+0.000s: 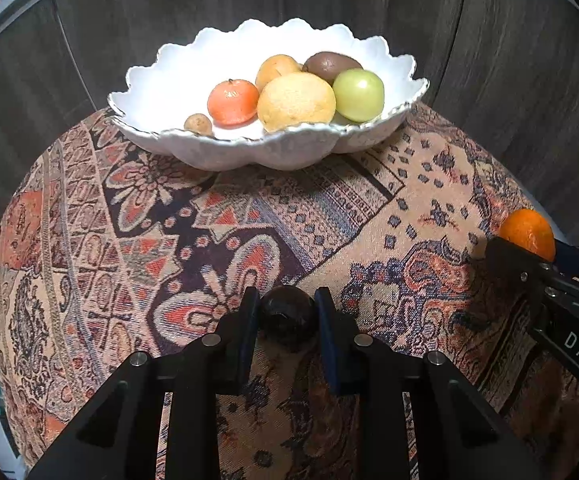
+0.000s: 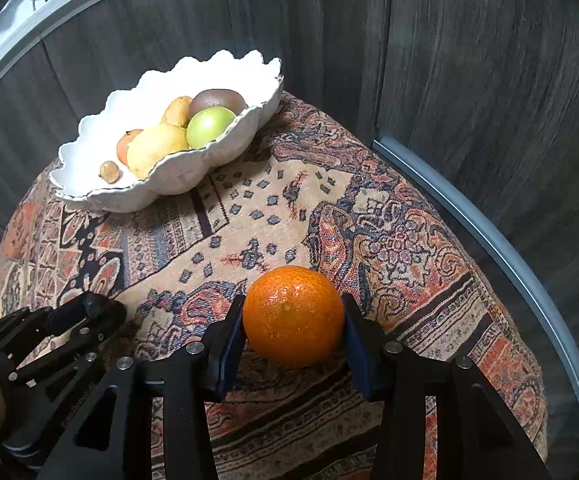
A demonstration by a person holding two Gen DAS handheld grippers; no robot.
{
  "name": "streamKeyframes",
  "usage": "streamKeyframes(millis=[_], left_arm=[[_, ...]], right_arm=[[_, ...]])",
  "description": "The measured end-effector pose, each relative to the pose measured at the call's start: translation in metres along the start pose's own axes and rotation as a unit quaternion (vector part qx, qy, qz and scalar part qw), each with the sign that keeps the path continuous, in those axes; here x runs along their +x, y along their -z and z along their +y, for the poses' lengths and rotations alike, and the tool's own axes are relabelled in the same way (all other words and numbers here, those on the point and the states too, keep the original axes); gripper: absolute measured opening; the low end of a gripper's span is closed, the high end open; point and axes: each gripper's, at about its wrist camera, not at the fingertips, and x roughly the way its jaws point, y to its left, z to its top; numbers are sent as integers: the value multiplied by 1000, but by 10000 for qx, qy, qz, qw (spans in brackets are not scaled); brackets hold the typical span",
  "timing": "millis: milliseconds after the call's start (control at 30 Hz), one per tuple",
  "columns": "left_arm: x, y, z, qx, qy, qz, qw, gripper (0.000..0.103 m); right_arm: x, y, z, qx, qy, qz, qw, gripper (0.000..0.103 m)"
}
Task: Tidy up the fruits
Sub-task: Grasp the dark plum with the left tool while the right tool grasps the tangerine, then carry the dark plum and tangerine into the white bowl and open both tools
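I read the task as mostly complete. The white scalloped bowl (image 1: 273, 148), in the upper centre of the left wrist view, already holds six fruits: a small brown fruit (image 1: 198, 124), a tangerine (image 1: 233, 102), a large yellow citrus (image 1: 296, 101), a green apple (image 1: 358, 95), a brown kiwi-like fruit (image 1: 331, 65) and a yellow-orange fruit (image 1: 277, 69) behind them. Two fruits remain on the patterned tablecloth (image 1: 329, 208), both well apart from the bowl. The left gripper (image 1: 287, 312), at the lower centre of its frame, is drawn narrow with its blue pads against a dark round fruit (image 1: 287, 316), probably a plum; the dim light makes the type uncertain. The right gripper (image 2: 294, 320), at the lower centre of its view, clamps an orange (image 2: 293, 316) that sits on the cloth. Remaining work, in my judgement: lift both fruits, carry them to the bowl, release.
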Motion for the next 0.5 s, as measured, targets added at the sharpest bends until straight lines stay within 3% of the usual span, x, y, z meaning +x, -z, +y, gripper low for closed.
streamKeyframes(millis=[500], left_arm=[[-44, -15, 28, -200, -151, -374, 9990, 28]], right_arm=[[-31, -15, 23, -309, -133, -299, 9990, 46]])
